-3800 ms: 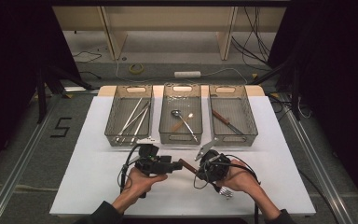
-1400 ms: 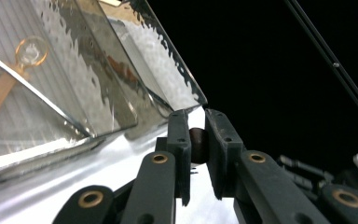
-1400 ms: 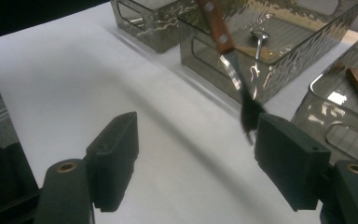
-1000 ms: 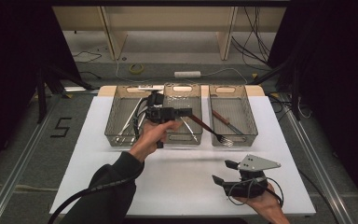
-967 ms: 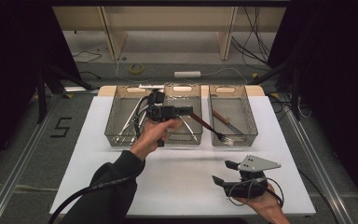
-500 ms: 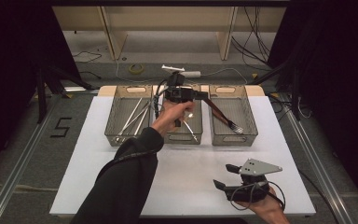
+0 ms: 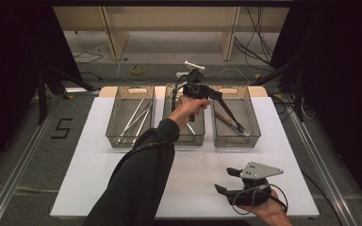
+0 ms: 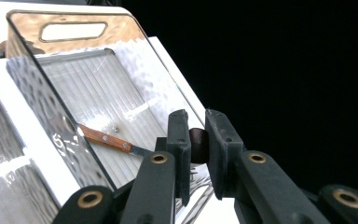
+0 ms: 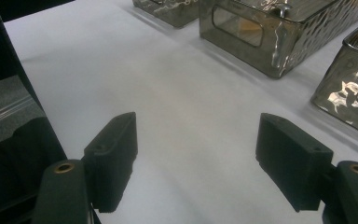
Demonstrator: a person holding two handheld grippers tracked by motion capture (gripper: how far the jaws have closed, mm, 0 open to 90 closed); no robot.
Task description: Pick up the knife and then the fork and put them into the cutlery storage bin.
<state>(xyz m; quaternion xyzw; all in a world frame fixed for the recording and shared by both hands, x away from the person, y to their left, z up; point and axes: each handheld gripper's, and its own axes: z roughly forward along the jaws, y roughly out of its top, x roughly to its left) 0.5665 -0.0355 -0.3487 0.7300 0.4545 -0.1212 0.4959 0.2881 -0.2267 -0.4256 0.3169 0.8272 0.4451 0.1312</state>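
My left gripper (image 7: 215, 95) reaches over the near-left part of the right clear bin (image 7: 253, 117), shut on the dark handle of a fork (image 7: 232, 116). The fork slants down to the right, its tines low inside that bin. In the left gripper view the jaws pinch the dark handle (image 8: 198, 145) above the bin (image 8: 37, 91). A wooden-handled knife (image 8: 105, 139) lies on the bin's floor, and the high view shows this knife (image 7: 222, 118) beside the fork. My right gripper (image 7: 225, 181) rests at the table's front right, held in a hand, open with nothing between its jaws (image 9: 198, 140).
Three clear bins stand in a row at the back of the white table (image 7: 85, 179). The left bin (image 7: 115, 117) holds long metal utensils, and the middle bin (image 7: 199, 136) is partly hidden by the forearm. Cables and tape lie on the floor behind.
The left hand has carried the fork to the right, from over the middle bin to over the right bin. The right gripper has stayed where it was.
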